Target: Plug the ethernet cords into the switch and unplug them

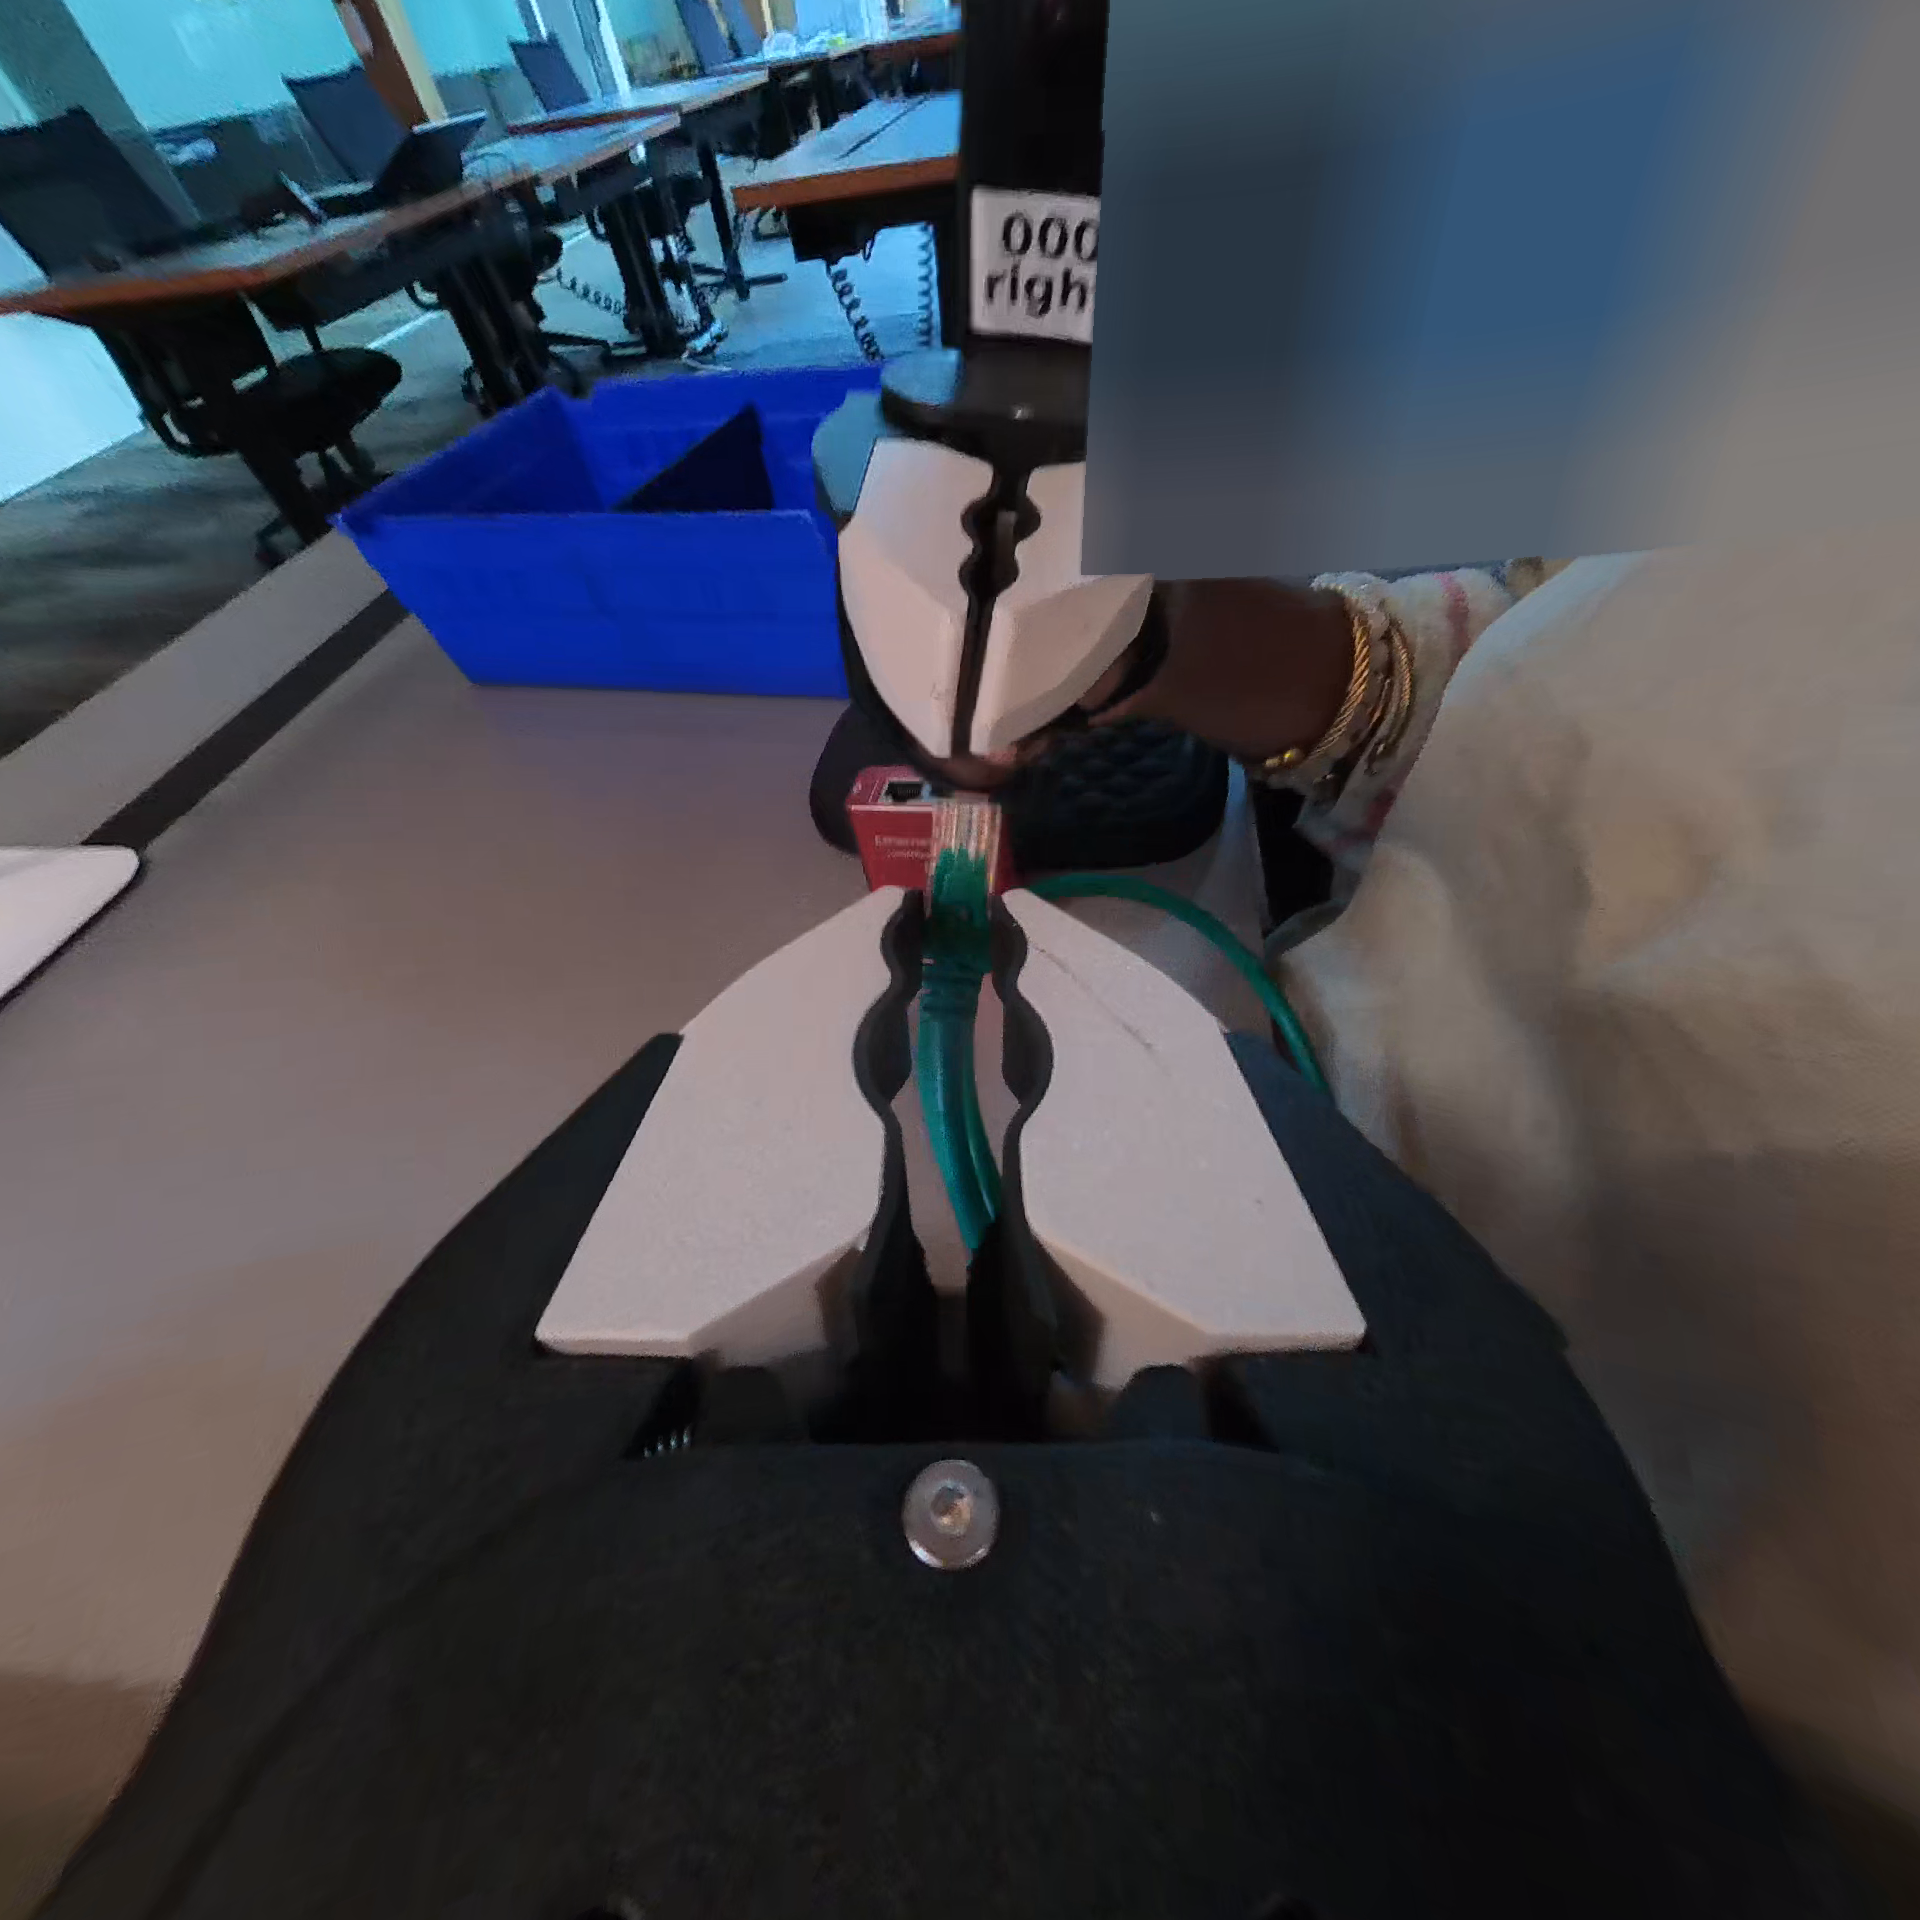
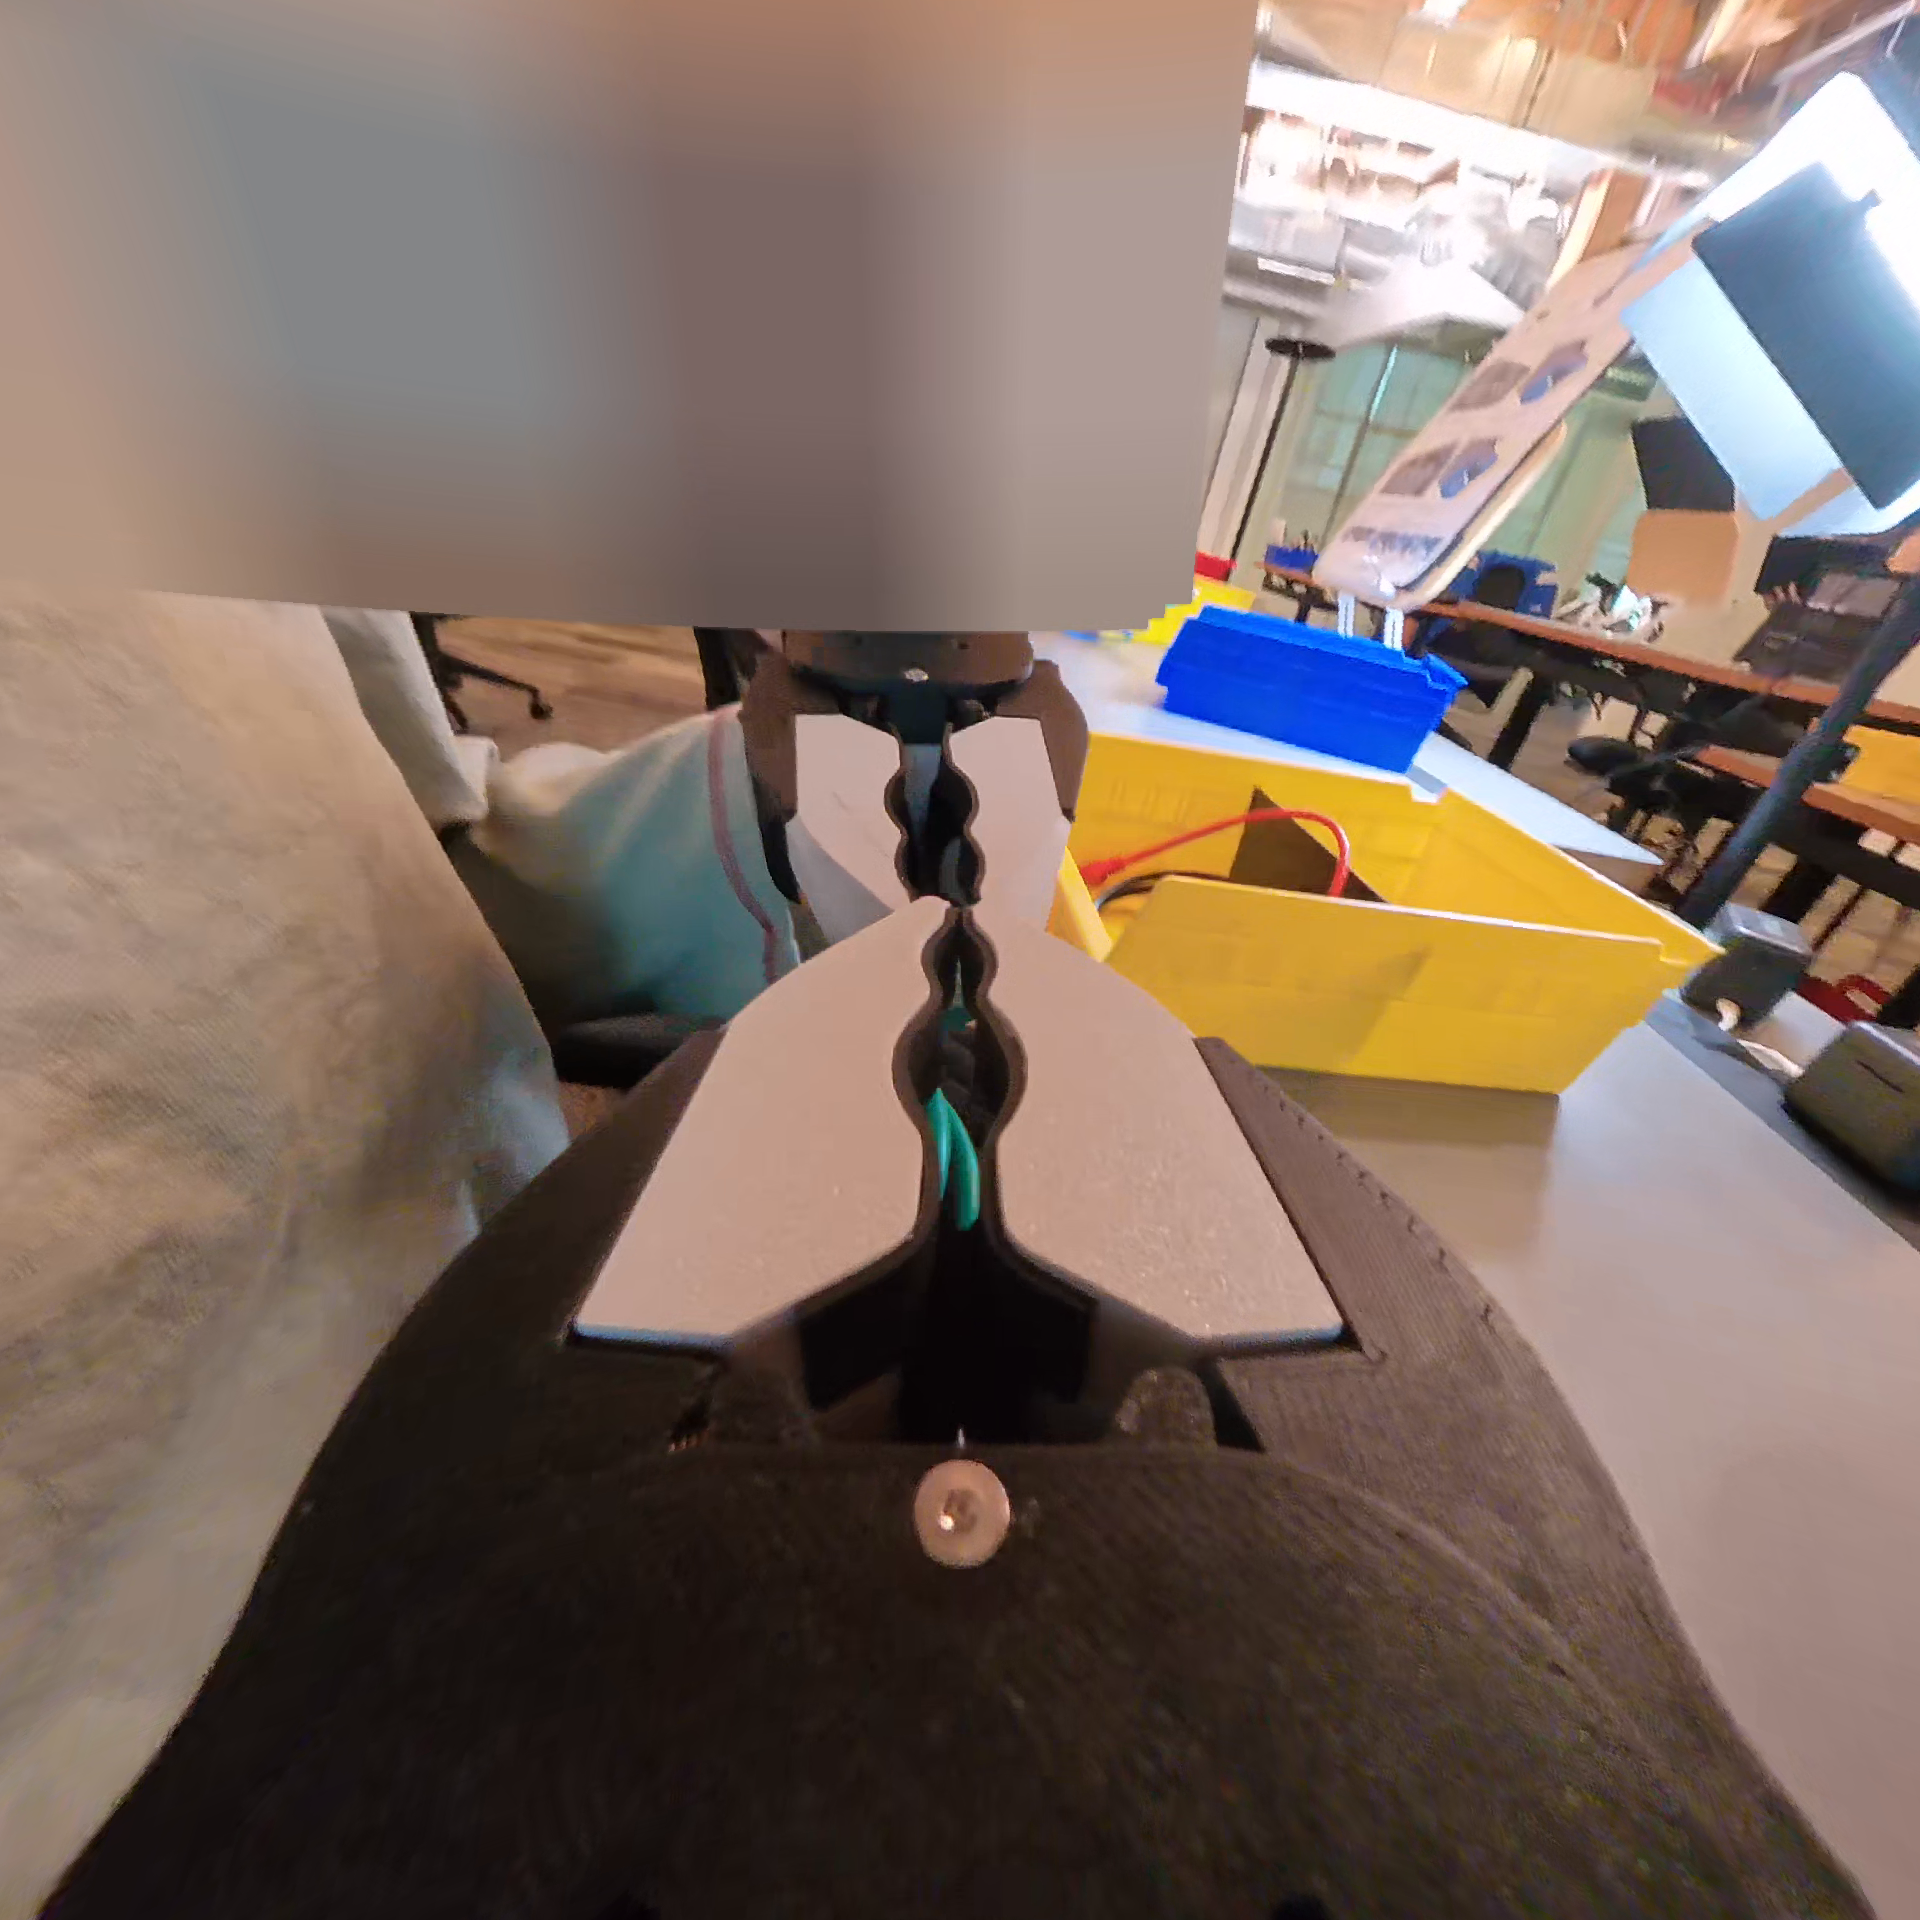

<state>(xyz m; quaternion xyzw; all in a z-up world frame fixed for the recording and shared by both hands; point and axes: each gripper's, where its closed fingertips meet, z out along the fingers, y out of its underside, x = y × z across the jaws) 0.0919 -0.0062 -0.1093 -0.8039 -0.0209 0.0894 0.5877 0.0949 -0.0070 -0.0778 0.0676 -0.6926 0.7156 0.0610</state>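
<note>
In the left wrist view my left gripper (image 1: 961, 906) is shut on the boot of a green ethernet cord (image 1: 951, 1049). Its clear plug (image 1: 968, 831) sticks out past the fingertips, right in front of a small red switch (image 1: 883, 847) on the table. An open port (image 1: 902, 792) shows on the switch's upper face. My right gripper (image 1: 971, 753) comes down from above with its fingers closed, tips at the top of the switch. In the right wrist view my right gripper (image 2: 954, 916) is shut, the green cord (image 2: 956, 1164) shows below it, and the left gripper (image 2: 938, 883) faces it.
A blue bin (image 1: 623, 561) stands behind the switch, with a dark padded object (image 1: 1127, 810) beside it. A person's hand with bracelets (image 1: 1278, 675) and pale sleeve are at the right. A yellow bin (image 2: 1403, 966) holding a red cable (image 2: 1247, 829) and small dark boxes (image 2: 1860, 1091) sit on the grey table (image 1: 416, 935).
</note>
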